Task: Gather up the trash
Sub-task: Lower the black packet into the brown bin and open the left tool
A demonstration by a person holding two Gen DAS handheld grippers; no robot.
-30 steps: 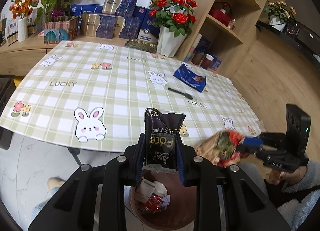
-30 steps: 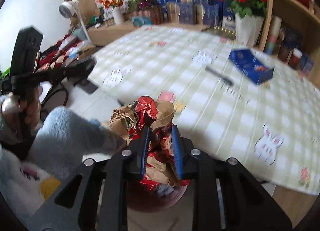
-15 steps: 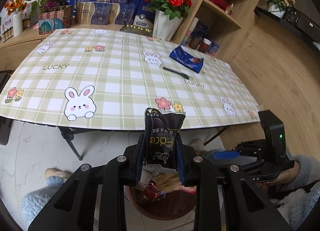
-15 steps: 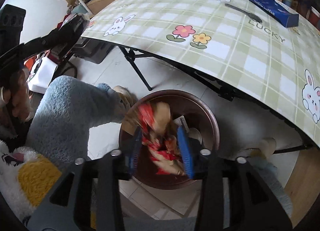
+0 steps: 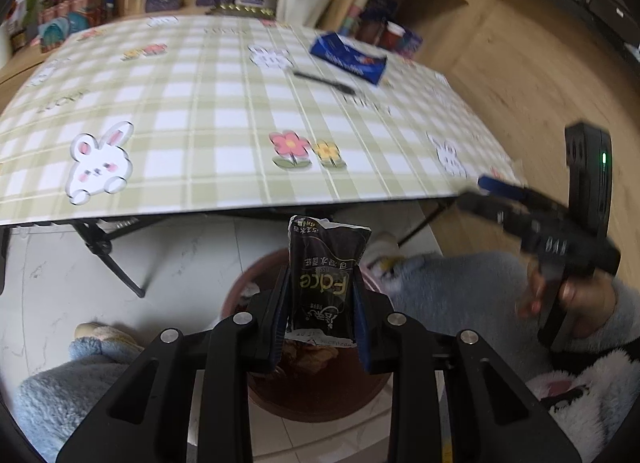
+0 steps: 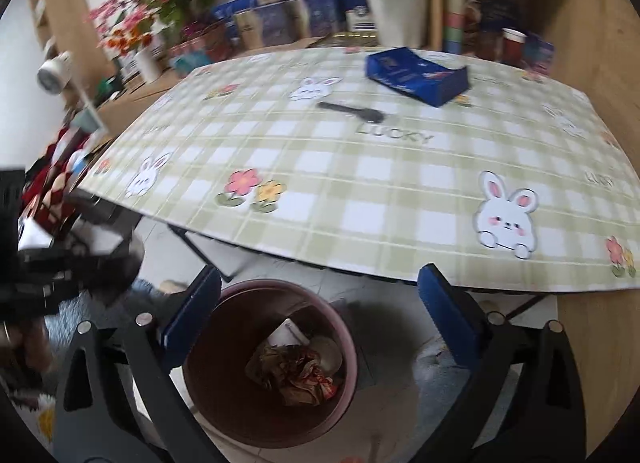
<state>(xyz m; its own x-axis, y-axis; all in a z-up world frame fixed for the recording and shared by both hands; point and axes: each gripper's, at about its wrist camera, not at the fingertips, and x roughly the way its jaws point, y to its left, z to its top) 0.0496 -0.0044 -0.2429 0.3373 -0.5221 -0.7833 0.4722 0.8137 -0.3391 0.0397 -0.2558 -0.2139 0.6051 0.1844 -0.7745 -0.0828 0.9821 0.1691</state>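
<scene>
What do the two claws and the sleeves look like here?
Left claw: black slotted plastic arms, silver screw heads, dark blue pads. Right claw: same black frame and silver screws, brighter blue pads. From the left camera, the right unit carries a black upright module with a small green light. Sleeves: fluffy grey-blue fleece; a black-and-white plush patch shows near the cuff.

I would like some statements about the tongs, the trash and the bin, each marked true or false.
1. The left tongs grip a black tissue packet. True.
2. The right tongs hold the crumpled wrapper. False: they stand open and empty, having just opened, and the wrapper lies in the bin.
3. The bin stands on the table. False: it stands on the floor, below the table edge.
4. A blue box lies on the table. True.
5. A black pen lies on the table near the blue box. True.
</scene>
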